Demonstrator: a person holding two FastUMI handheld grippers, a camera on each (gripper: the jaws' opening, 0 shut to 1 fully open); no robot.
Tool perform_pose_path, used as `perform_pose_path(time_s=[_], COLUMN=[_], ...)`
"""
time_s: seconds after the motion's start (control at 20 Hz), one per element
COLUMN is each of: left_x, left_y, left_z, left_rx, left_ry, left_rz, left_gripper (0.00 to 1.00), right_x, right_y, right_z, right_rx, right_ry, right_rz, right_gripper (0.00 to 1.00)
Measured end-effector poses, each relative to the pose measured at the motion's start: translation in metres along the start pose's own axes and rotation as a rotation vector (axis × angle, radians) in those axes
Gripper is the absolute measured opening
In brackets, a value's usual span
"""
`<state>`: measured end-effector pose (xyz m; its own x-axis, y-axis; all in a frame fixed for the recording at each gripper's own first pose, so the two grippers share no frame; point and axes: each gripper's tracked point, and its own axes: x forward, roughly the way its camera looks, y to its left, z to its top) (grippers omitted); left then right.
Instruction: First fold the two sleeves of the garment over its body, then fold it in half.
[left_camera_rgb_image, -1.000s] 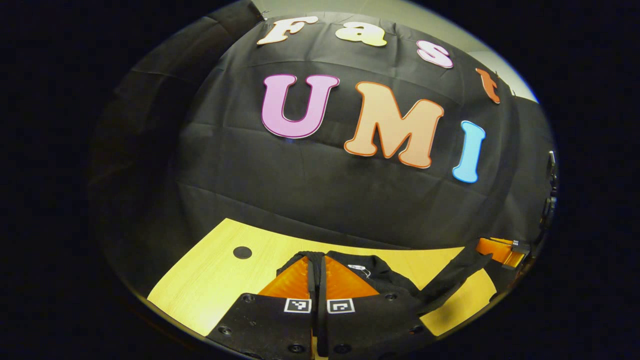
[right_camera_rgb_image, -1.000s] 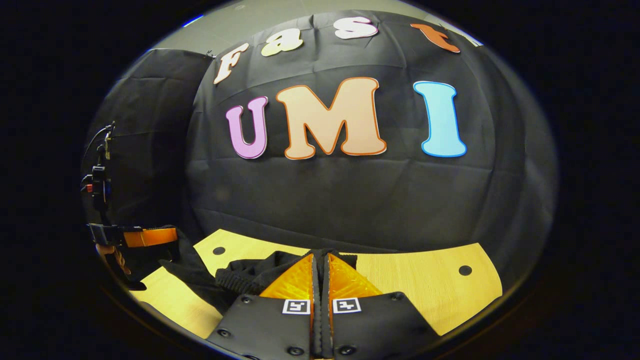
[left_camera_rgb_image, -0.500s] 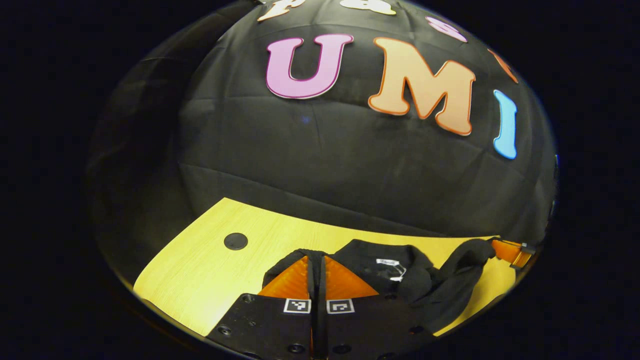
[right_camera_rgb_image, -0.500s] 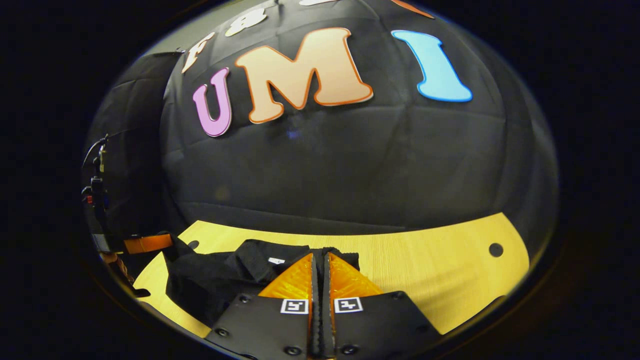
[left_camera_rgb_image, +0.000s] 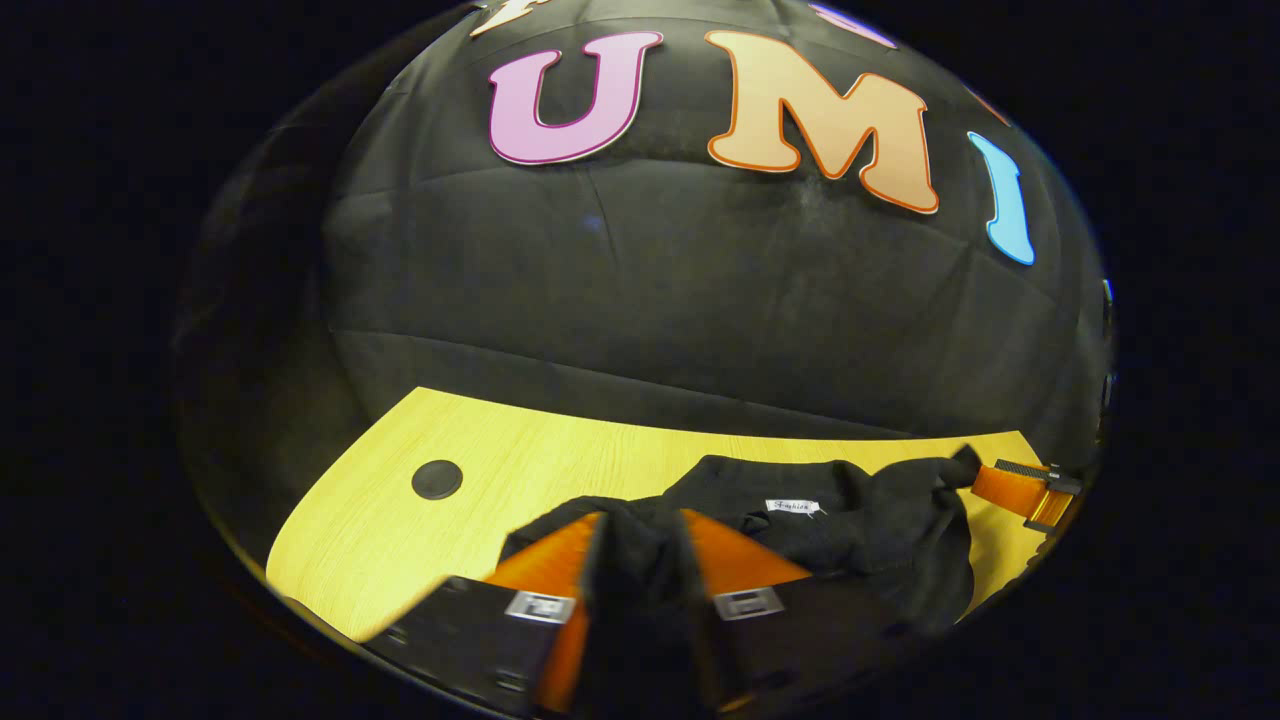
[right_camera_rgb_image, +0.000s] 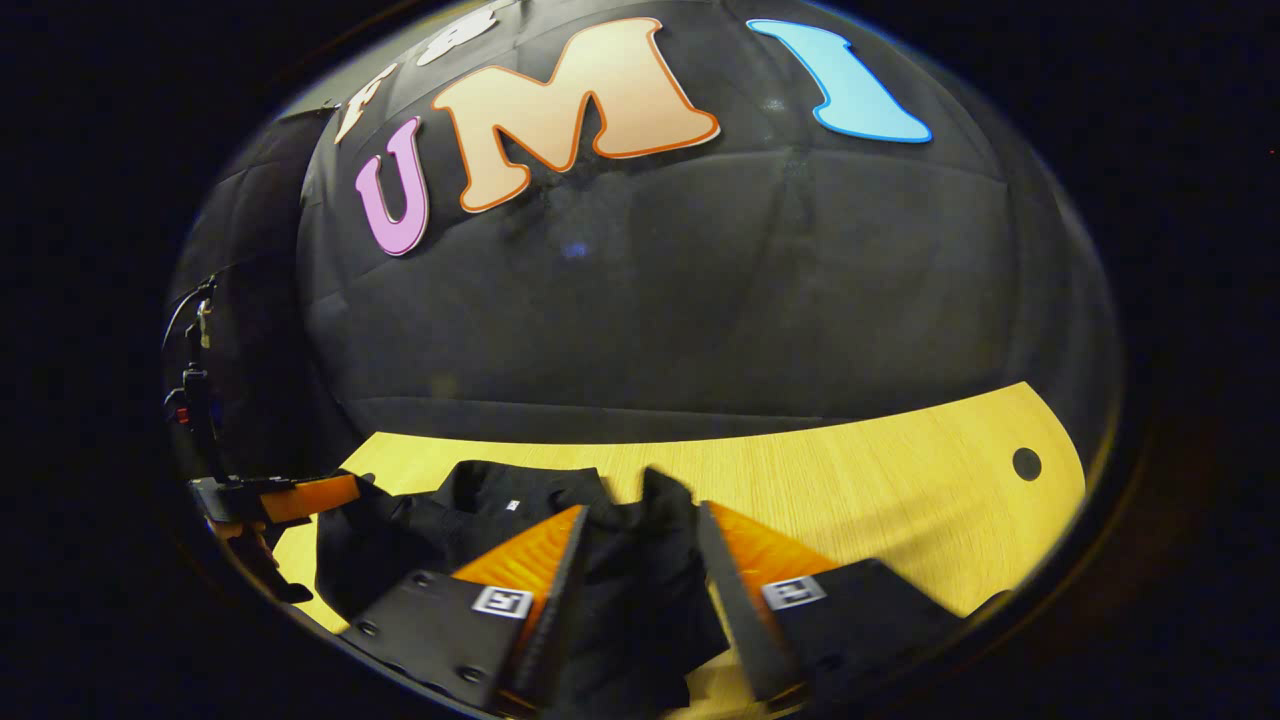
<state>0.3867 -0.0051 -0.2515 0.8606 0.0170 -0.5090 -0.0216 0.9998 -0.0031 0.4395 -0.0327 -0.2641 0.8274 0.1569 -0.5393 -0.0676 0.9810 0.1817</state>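
2 grippers (left_camera_rgb_image: 640, 545) (right_camera_rgb_image: 635, 545), jaws apart | black garment (left_camera_rgb_image: 850, 510) bunched on table (left_camera_rgb_image: 480, 500)

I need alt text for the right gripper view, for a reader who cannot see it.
The right tongs stand open over a crumpled black garment lying on a yellow wooden table. At the far left, the left tongs reach the garment's edge. A black cloth wall rises behind the table.

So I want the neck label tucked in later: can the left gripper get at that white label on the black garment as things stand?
Probably yes. The white label lies exposed on the black garment, just ahead of the left gripper, whose open fingers have cloth between them, nothing over the label.
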Motion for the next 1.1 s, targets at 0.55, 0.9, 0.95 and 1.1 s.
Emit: perform_pose_path(time_s=[0.55,0.9,0.95,1.1], left_x=[-0.035,-0.101,-0.114,-0.156], left_y=[-0.002,0.009,0.010,0.013], left_z=[0.030,0.075,0.079,0.086], left_rx=[-0.010,0.004,0.002,0.011], left_ry=[-0.057,-0.175,-0.190,-0.236], left_rz=[0.026,0.016,0.015,0.007], left_gripper=[0.95,0.95,0.95,0.94], right_x=[-0.046,-0.119,-0.133,-0.183], right_y=[0.005,0.030,0.035,0.049], right_z=[0.041,0.064,0.065,0.065], right_rx=[0.004,-0.065,-0.068,-0.095], right_ry=[-0.095,-0.186,-0.200,-0.260], right_rz=[0.000,0.009,0.010,-0.004], right_gripper=[0.98,0.98,0.98,0.98])
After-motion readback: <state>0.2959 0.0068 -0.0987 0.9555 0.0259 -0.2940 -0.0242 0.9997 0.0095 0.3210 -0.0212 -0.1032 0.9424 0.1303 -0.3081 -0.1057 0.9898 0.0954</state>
